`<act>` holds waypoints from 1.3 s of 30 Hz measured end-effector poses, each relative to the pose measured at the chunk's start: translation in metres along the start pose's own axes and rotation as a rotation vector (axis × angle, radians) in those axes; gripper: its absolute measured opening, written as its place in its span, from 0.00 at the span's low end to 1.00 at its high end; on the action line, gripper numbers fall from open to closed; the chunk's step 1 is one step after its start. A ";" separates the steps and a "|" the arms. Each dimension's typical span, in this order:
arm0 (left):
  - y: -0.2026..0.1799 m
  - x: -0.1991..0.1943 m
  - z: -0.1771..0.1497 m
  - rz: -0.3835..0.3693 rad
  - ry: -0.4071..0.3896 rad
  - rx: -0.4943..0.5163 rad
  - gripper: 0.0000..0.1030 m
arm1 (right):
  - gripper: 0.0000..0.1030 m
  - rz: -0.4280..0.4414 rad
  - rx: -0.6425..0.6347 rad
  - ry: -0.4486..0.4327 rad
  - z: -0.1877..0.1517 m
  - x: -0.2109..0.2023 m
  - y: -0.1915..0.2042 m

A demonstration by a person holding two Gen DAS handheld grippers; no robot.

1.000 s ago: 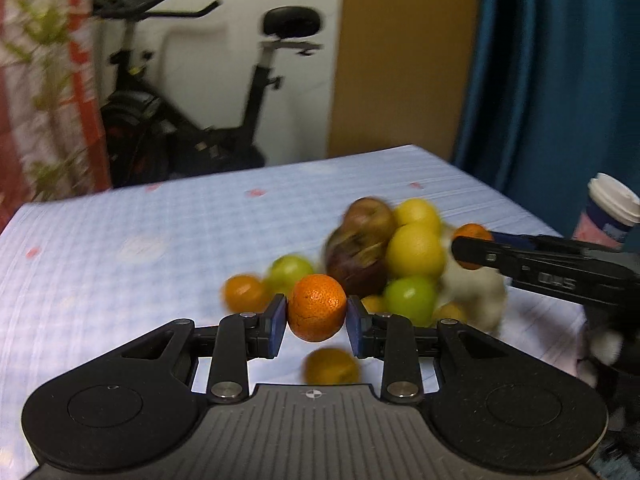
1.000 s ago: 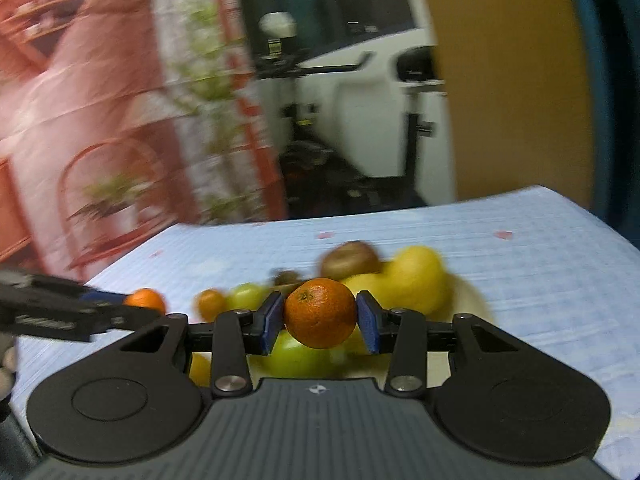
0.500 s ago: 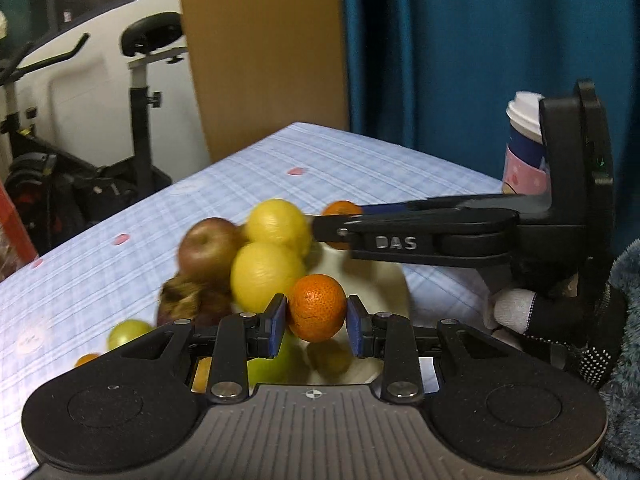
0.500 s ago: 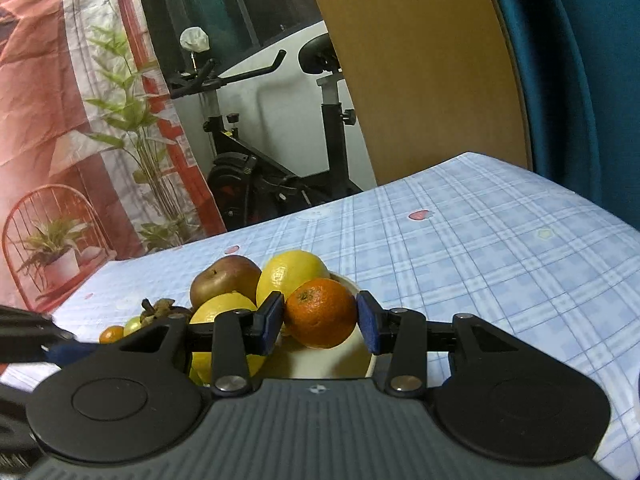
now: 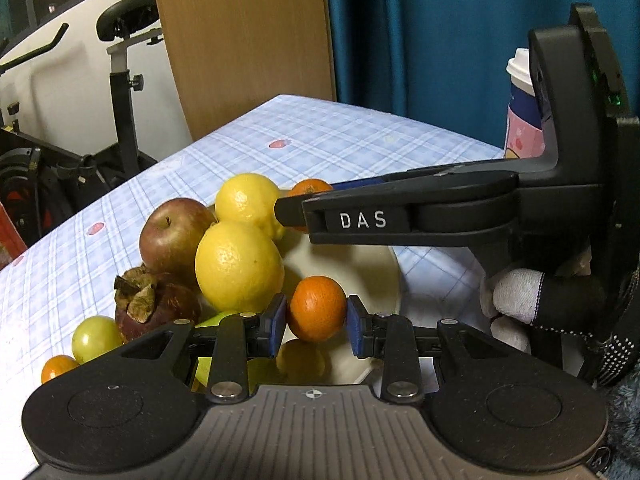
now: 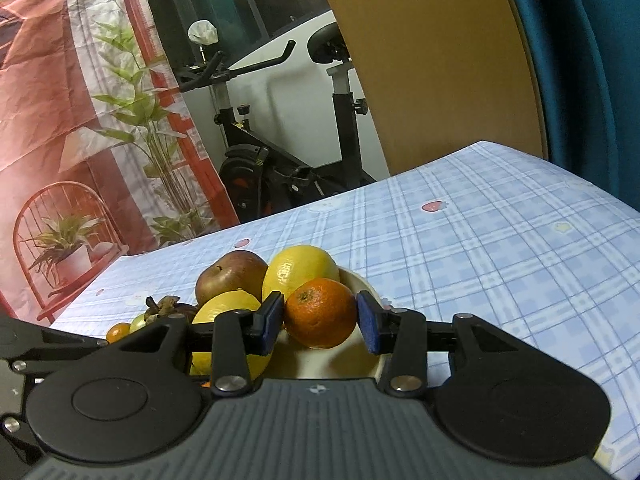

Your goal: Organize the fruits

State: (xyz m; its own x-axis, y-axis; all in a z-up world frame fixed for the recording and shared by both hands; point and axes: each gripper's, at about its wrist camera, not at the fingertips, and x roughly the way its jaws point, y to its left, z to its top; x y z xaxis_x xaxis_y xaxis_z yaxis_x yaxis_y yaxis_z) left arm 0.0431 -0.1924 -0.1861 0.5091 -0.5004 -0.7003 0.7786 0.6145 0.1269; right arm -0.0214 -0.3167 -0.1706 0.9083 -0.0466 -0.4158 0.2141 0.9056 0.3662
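A cream plate [image 5: 360, 264] holds two lemons [image 5: 239, 265], a red apple [image 5: 174, 236] and a mangosteen [image 5: 154, 310]. My left gripper [image 5: 316, 326] is over the plate's near side, its jaws spread slightly wider than the small mandarin [image 5: 317, 307] between them. My right gripper [image 6: 320, 320] is over the plate [image 6: 360, 284] too, its jaws slightly wider than a second mandarin [image 6: 321, 312]. The right gripper also shows in the left wrist view [image 5: 296, 208], reaching in from the right with its mandarin [image 5: 310, 188].
A green fruit [image 5: 95, 338] and a small mandarin [image 5: 58, 368] lie on the checked tablecloth [image 5: 320, 140] left of the plate. A paper cup [image 5: 524, 112] stands at the right. An exercise bike [image 6: 288, 152] and a blue curtain [image 5: 440, 32] are behind the table.
Both grippers carried their mandarins over the plate and lowered them. The jaws of both now stand a little wider than before, with gaps showing beside each mandarin.
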 end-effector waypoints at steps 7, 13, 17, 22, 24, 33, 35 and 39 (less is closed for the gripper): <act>0.003 -0.004 0.000 0.009 0.005 -0.009 0.33 | 0.42 -0.017 -0.009 0.013 0.000 0.004 0.004; 0.006 -0.004 -0.001 0.007 0.008 -0.032 0.33 | 0.44 -0.033 -0.011 0.004 -0.001 0.003 0.004; 0.008 -0.006 0.000 0.002 0.005 -0.053 0.33 | 0.44 -0.031 -0.010 -0.001 0.000 0.002 0.004; 0.011 -0.013 -0.001 -0.007 -0.004 -0.087 0.34 | 0.47 -0.026 -0.003 -0.017 -0.002 -0.001 0.003; 0.013 -0.018 -0.003 -0.014 -0.010 -0.105 0.34 | 0.48 -0.024 -0.001 -0.023 -0.002 -0.003 0.004; 0.035 -0.041 -0.014 -0.004 -0.045 -0.232 0.47 | 0.53 -0.027 -0.009 -0.044 -0.004 -0.012 0.010; 0.043 -0.047 -0.017 0.014 -0.049 -0.267 0.47 | 0.53 -0.024 -0.016 -0.045 -0.005 -0.013 0.011; 0.062 -0.064 -0.027 0.053 -0.060 -0.357 0.47 | 0.53 -0.008 -0.042 -0.045 -0.007 -0.015 0.020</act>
State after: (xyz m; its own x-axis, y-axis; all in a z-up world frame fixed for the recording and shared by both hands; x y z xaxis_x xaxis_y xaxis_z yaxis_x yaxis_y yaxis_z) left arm 0.0488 -0.1065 -0.1523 0.5741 -0.4906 -0.6555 0.5788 0.8095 -0.0989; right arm -0.0339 -0.2949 -0.1631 0.9218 -0.0721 -0.3808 0.2072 0.9220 0.3270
